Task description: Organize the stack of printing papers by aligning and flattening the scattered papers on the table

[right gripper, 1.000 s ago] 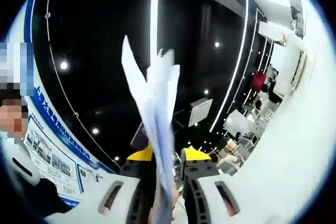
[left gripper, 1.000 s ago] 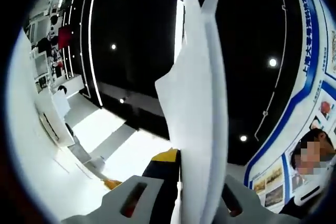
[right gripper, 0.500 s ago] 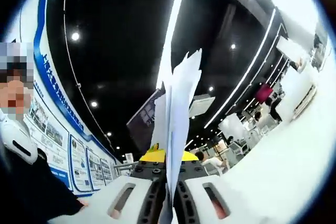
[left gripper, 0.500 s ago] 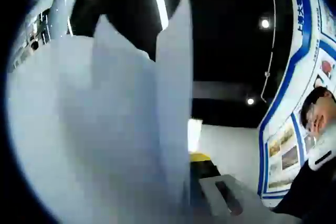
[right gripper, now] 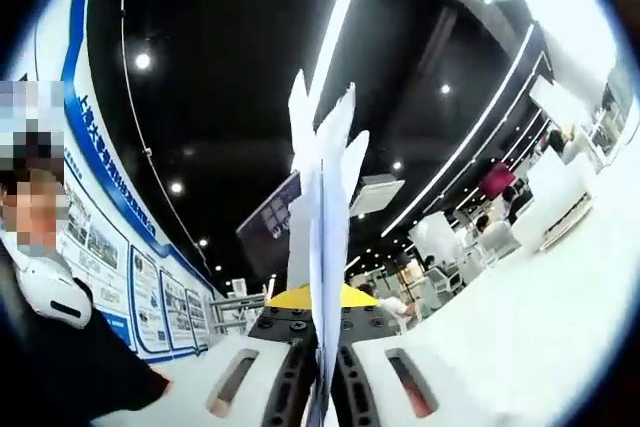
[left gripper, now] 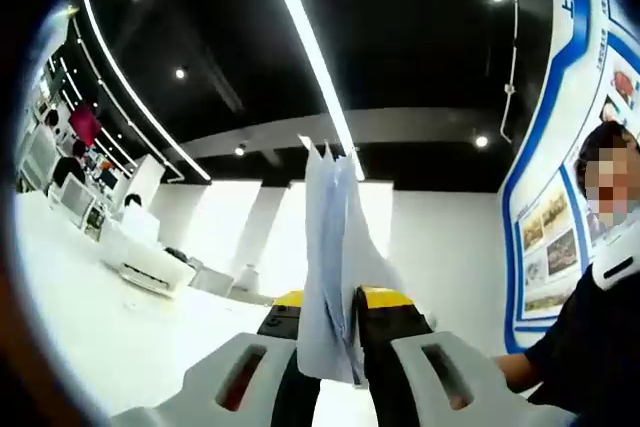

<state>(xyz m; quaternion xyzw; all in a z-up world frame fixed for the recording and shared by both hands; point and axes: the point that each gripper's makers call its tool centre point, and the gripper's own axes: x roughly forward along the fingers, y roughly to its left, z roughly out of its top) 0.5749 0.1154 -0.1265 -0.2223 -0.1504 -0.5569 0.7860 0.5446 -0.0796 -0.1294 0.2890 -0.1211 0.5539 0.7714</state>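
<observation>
Papers held upright, edges not yet flush

Your left gripper [left gripper: 332, 372] and right gripper [right gripper: 322, 387] clamp the papers [left gripper: 328, 267], now steadied at 12 o'clock after swinging; top corners stay ragged, so alignment remains.

In your left gripper view, the stack of papers [left gripper: 330, 267] is standing edge-on between the jaws of your left gripper [left gripper: 333, 372], rising above them, with the table [left gripper: 110, 337] spreading out to the left and a person [left gripper: 590, 337] sitting at the right edge. In your right gripper view, the same papers [right gripper: 322, 247] are standing upright between the jaws of your right gripper [right gripper: 322, 387], the person [right gripper: 50, 347] is sitting at the left edge, and the table [right gripper: 530, 327] is lying to the right.
</observation>
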